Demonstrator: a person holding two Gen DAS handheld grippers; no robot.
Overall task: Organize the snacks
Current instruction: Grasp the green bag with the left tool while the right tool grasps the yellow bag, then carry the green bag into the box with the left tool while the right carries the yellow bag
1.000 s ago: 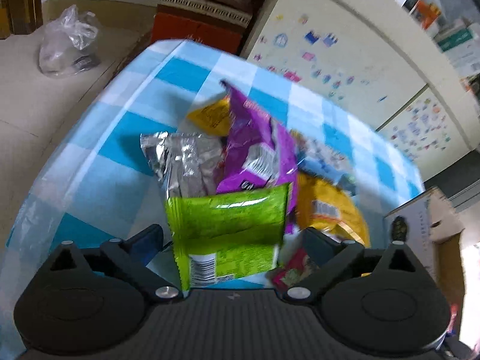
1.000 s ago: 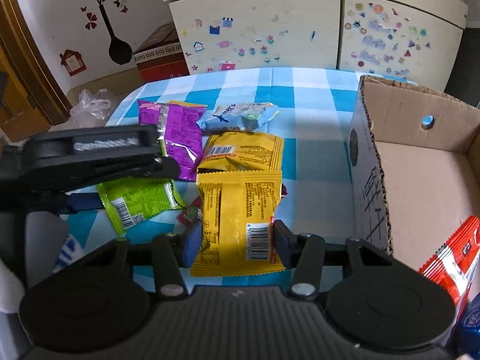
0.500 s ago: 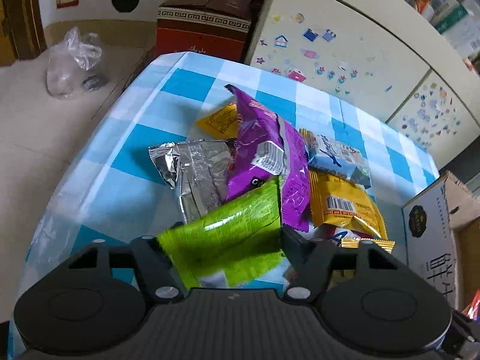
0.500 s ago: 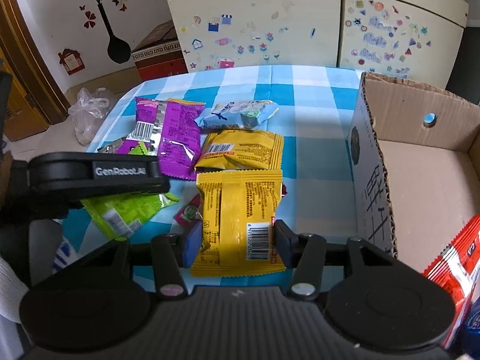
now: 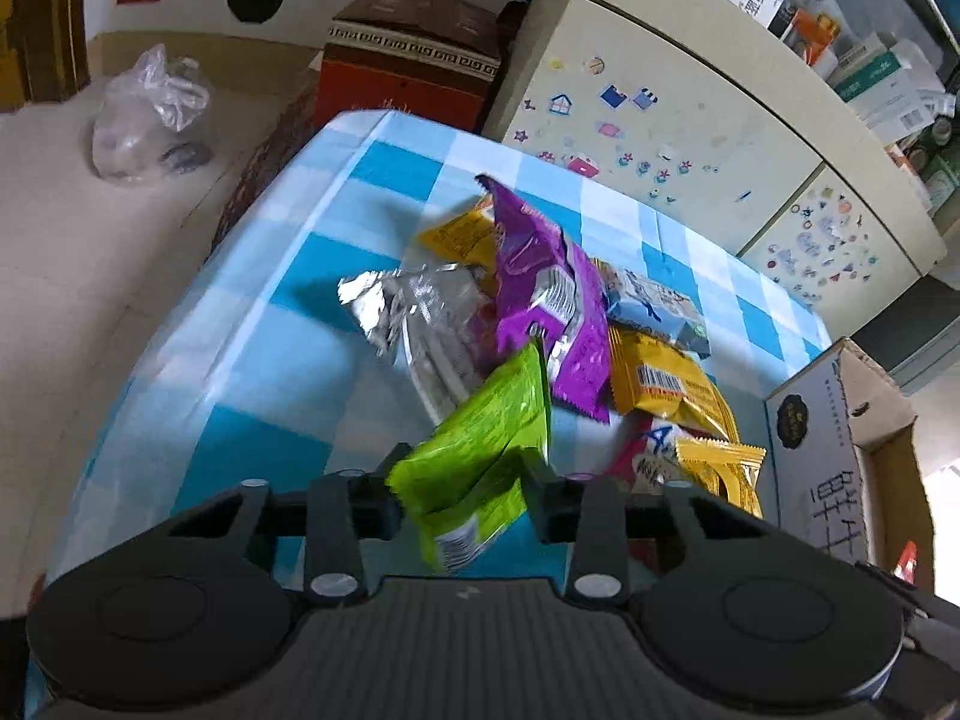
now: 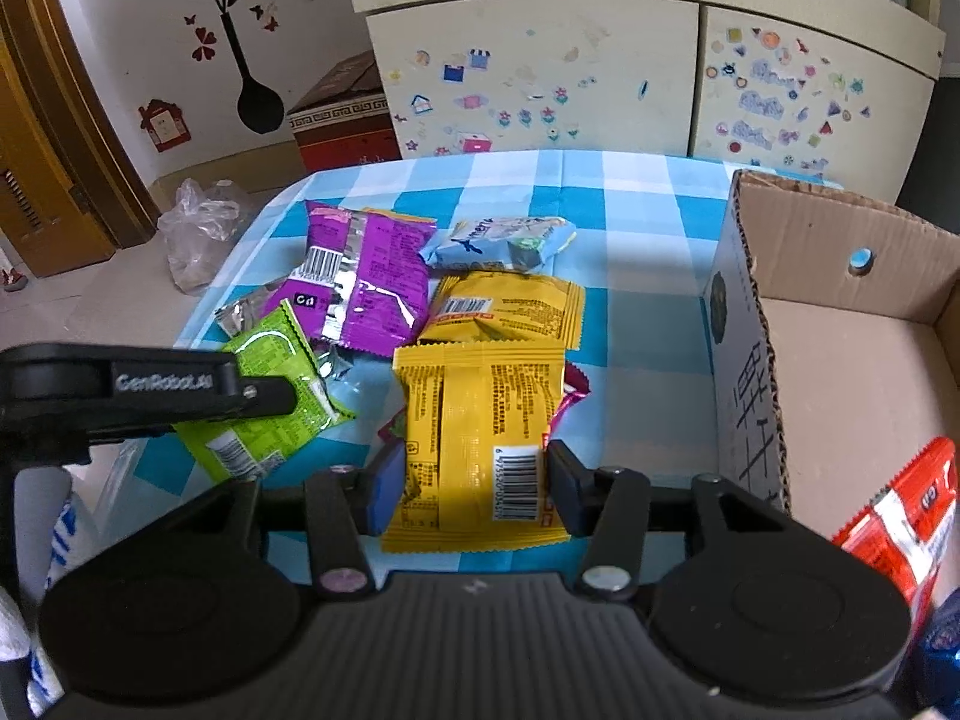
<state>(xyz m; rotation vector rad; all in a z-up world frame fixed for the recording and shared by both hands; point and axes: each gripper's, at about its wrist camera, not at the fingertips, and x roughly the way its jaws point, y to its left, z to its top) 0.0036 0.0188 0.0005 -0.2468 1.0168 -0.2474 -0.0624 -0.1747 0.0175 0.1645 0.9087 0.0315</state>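
Two grippers were in view. The left gripper (image 5: 462, 495), at the bottom centre of its own view, had its jaws closing with the green packet (image 5: 480, 456) between them, the pads already pinching its crumpled lower end; the packet tilted up toward the middle of the frame. The right gripper (image 6: 471, 483), at the bottom centre of the right wrist view, was clamped on the large yellow packet (image 6: 477, 438), a pad pressed against each long side.

On the checked tablecloth (image 6: 636, 252) the snacks counted out as follows: one green packet, one purple packet (image 6: 366, 276), one silver foil packet (image 5: 420, 312), one pale blue packet (image 6: 501, 243), and three yellow packets. These were the held one, a second yellow packet (image 6: 510, 312) just above it in the frame, and a third yellow packet (image 5: 462, 234) peeking out behind the purple one in the left wrist view. A small pink wrapper (image 6: 573, 390) poked out from under the held yellow packet.

One cardboard box (image 6: 840, 348) stood open at the right of the frame, its near wall just beside the held yellow packet. One red packet (image 6: 900, 516) lay at its lower right corner.

In the right wrist view the left gripper's dark body crossed the left middle, covering part of the green packet. A sticker-covered cabinet (image 6: 600, 72) filled the upper centre, with one red-brown box (image 6: 345, 120) and one clear plastic bag (image 6: 201, 228) on the floor at upper left.
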